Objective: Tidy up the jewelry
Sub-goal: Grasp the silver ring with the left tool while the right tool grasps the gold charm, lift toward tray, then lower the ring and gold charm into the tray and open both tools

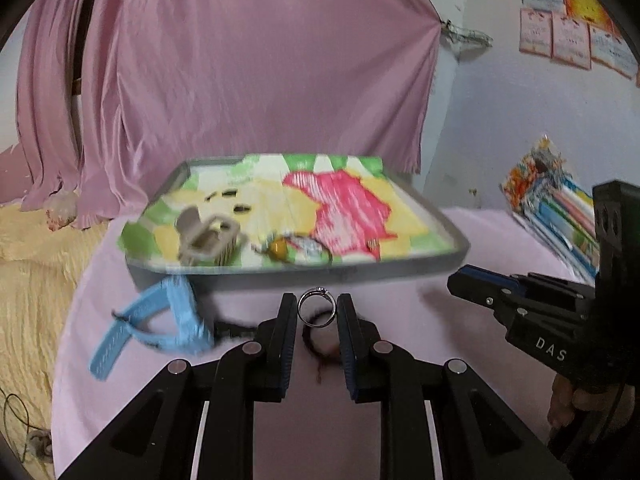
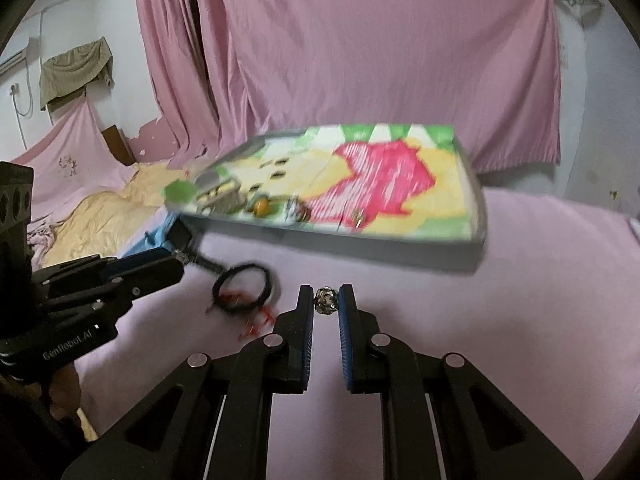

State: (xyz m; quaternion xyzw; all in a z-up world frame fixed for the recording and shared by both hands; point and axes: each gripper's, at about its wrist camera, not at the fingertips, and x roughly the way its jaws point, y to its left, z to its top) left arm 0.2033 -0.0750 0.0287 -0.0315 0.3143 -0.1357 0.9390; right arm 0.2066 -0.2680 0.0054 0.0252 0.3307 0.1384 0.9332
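Between the pads of your left gripper (image 1: pixel 318 307), low in the middle of the left wrist view, you pinch a silver ring (image 1: pixel 317 307), its band upright and its small setting at the top. Behind it, across the middle of the frame, sits the grey tray (image 1: pixel 420 271) lined with a green, yellow and pink cloth; a small grey box (image 1: pixel 208 238) and some blurred trinkets lie at its near left part. At the lower left of that view a light blue strap (image 1: pixel 160 324) lies on the pink sheet (image 1: pixel 460 228), just in front of the tray's corner.

Low in the middle of the right wrist view, your right gripper (image 2: pixel 327 301) is clamped on a small silvery piece (image 2: pixel 326 301), too small to tell what kind. Left of it a black bracelet (image 2: pixel 244 288) with red bits lies on the sheet, near the tip of your left gripper.
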